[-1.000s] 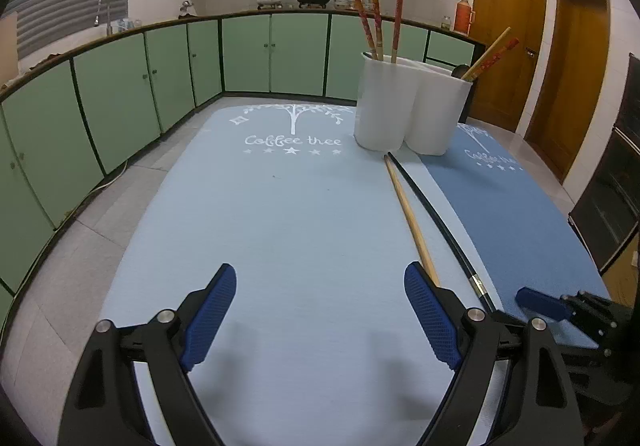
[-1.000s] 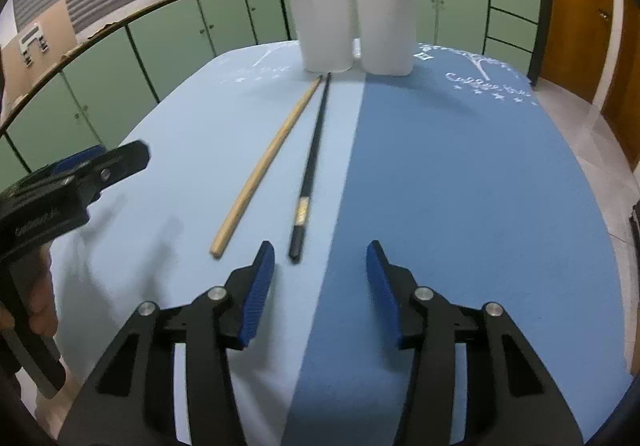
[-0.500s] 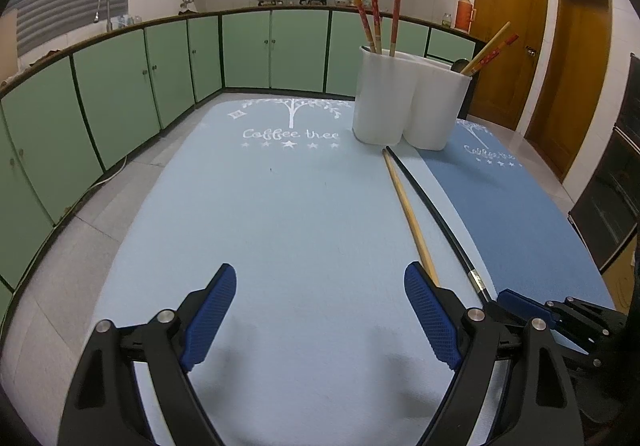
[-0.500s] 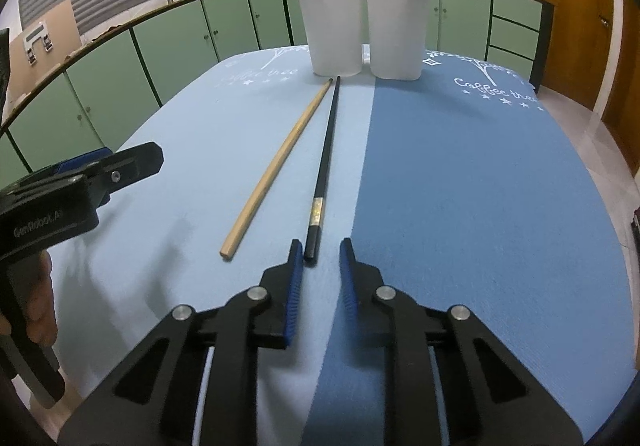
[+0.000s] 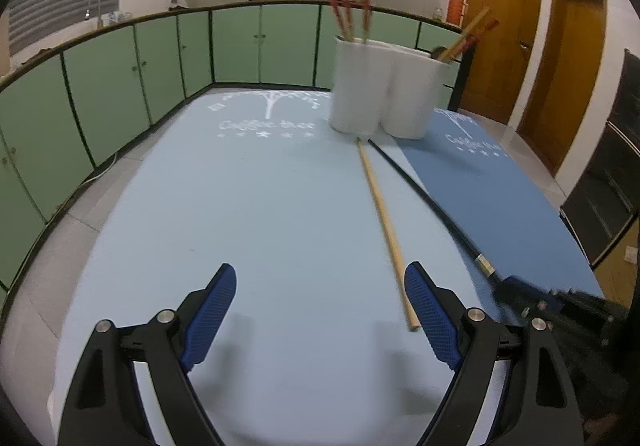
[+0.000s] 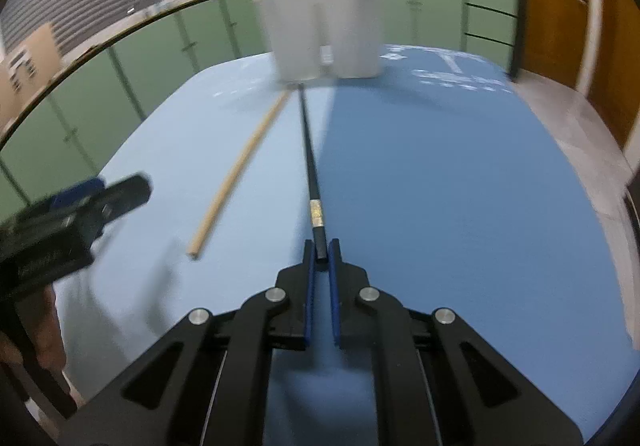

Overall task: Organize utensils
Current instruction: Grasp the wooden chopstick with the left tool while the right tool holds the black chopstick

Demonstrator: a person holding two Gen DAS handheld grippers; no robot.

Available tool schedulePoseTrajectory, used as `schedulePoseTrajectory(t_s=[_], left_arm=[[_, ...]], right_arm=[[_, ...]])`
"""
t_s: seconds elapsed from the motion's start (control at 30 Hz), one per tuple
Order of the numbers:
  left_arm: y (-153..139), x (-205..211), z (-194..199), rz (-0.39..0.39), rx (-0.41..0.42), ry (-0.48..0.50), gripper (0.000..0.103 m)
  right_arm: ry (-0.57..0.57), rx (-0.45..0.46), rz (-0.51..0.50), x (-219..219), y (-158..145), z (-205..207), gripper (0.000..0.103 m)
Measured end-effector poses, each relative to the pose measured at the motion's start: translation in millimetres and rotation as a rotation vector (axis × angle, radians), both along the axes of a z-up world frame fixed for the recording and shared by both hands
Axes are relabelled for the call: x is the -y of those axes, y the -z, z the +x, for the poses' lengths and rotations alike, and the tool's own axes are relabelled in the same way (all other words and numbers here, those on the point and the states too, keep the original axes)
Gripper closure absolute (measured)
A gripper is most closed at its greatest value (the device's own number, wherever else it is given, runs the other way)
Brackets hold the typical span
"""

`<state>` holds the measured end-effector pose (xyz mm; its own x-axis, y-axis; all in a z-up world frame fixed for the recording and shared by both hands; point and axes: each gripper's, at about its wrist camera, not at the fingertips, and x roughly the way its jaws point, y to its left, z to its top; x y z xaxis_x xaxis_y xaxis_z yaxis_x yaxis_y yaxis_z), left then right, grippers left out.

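A black chopstick (image 6: 308, 149) lies along the seam between the light and dark blue mats, tip near the white holder (image 6: 324, 37). My right gripper (image 6: 321, 248) is shut on its near end. A wooden chopstick (image 6: 240, 169) lies to its left, loose on the light mat. In the left wrist view the wooden chopstick (image 5: 384, 221) ends by my right finger, the black chopstick (image 5: 432, 201) runs to the right gripper (image 5: 516, 286). My left gripper (image 5: 320, 310) is open and empty above the light mat. The white holder (image 5: 384, 93) holds red and wooden chopsticks.
The table carries a light blue mat (image 5: 240, 205) and a dark blue mat (image 5: 500, 197). Green cabinets (image 5: 120, 85) curve round the left and back. Wooden doors (image 5: 560, 65) stand at the right. The left gripper shows at the left of the right wrist view (image 6: 80, 205).
My right gripper moved forward and closed onto the near end of the black chopstick. The left gripper stayed open and drifted slightly toward the wooden chopstick.
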<state>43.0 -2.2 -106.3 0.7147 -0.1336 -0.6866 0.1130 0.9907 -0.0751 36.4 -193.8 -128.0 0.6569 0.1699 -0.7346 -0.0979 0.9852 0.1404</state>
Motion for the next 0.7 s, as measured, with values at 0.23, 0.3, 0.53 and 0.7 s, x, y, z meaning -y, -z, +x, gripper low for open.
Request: schedulePoseTrajectory(t_s=[0.23, 0.3, 0.53, 0.7], left_arm=[[9, 27, -4, -0.008, -0.011, 0.020, 0.021], [12, 33, -4, -0.009, -0.019, 0.019, 0.025], [27, 44, -3, -0.003, -0.064, -0.003, 0.043], [29, 42, -3, 0.001, -0.058, -0.035, 0.062]], right_arm=[[0.066, 0.038, 0.000, 25, -8, 2, 0.097], [0.060, 0.047, -0.004, 26, -9, 2, 0.097], [0.039, 0.064, -0.012, 24, -12, 1, 0.097], [0.040, 0.053, -0.003, 24, -10, 2, 0.097]])
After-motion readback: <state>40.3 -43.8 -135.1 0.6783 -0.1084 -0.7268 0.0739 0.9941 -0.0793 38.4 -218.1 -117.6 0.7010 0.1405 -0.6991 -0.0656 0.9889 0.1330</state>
